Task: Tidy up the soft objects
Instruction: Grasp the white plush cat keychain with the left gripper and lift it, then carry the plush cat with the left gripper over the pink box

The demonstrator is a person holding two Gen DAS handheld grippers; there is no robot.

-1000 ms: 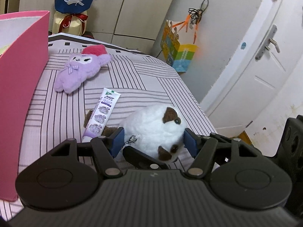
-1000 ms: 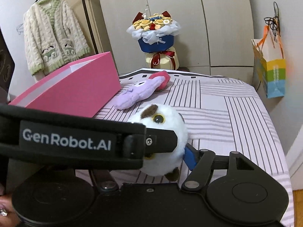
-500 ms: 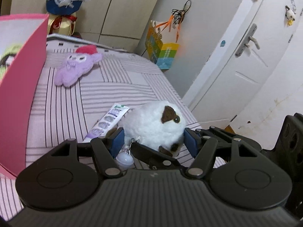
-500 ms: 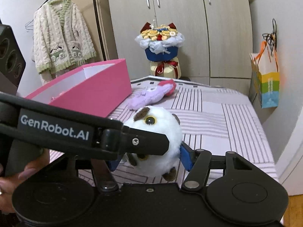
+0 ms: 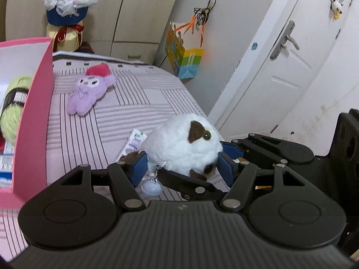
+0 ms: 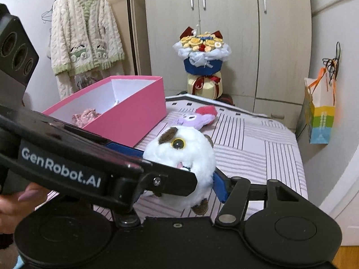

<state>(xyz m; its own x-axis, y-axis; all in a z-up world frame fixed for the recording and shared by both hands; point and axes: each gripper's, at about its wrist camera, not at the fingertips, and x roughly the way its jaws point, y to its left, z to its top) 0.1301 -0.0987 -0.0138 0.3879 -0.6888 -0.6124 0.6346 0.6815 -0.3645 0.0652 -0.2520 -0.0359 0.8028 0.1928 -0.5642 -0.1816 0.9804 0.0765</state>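
Striped bed (image 5: 139, 103); both tools angled down, clamping white plush (image 5: 181, 148).

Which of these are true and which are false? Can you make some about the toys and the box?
1. Both grippers, left and right, hold the white plush. True.
2. The purple plush is inside the pink box. False: it lies on the bed, beside the box.
3. A tube lies on the bed behind the white plush. True.
4. The pink box is empty. False: green yarn and other things are in it.
5. The bouquet lies on the bed. False: it stands beyond the bed, by the wardrobe.
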